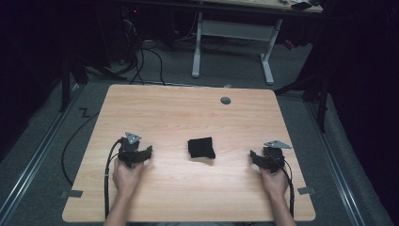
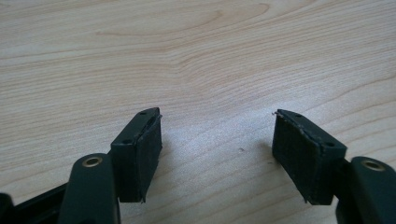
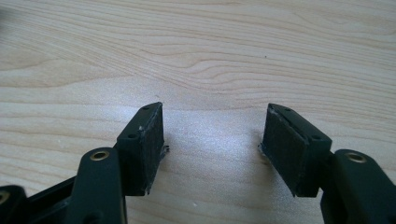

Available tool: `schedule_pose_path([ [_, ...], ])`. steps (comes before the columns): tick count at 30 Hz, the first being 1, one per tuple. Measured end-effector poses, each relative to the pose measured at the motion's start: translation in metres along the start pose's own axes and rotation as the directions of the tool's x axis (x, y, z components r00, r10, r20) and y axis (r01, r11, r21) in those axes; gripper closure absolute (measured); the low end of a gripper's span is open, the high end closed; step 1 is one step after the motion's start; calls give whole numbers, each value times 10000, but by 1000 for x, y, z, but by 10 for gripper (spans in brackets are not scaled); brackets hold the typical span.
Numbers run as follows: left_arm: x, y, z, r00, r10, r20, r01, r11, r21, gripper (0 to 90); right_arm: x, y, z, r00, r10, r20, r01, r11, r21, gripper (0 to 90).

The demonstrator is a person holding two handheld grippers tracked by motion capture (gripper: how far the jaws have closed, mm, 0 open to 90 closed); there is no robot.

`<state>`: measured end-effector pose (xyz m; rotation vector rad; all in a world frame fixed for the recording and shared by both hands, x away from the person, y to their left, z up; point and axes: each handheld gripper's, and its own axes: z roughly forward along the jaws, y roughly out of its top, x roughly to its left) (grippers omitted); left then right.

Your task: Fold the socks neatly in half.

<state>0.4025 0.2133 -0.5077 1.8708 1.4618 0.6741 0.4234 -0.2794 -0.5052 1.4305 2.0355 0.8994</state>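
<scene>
Resting on the table [image 1: 188, 113], the left gripper [image 1: 147, 153] has its jaws spread wide with only bare wood between them. Near the table's middle, well apart from both grippers, lies a black cloth [image 1: 201, 148], folded into a small, soft, roughly square bundle. At the right the right gripper [image 1: 254, 157] also stands wide open and holds nothing. The tabletop is pale wood grain with a round grey grommet [image 1: 226, 100] at its far edge; grey carpet [image 1: 179, 61] and a white desk frame [image 1: 233, 35] lie beyond in a dim room.
</scene>
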Motion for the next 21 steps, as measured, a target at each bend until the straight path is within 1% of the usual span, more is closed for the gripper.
schedule_pose_path([
  [5,-2,-1,-1,10000,-7,-13,7,10000,-10,325,0,0,0,10000,-47,-35,47,10000,4,381],
  [11,-2,-1,-1,10000,-7,3,7,10000,-8,322,0,0,0,10000,-30,-47,30,10000,13,381],
  [15,-1,-1,-1,9999,-77,66,77,10000,-26,322,0,0,0,10000,-30,-48,30,10000,14,381],
  [17,-2,-1,-1,10000,1,-4,-1,10000,-7,322,0,0,0,10000,-27,-47,27,10000,12,381],
  [21,-3,-1,-1,10000,68,34,-68,10000,17,320,0,0,0,10000,-25,-48,25,10000,13,381],
])
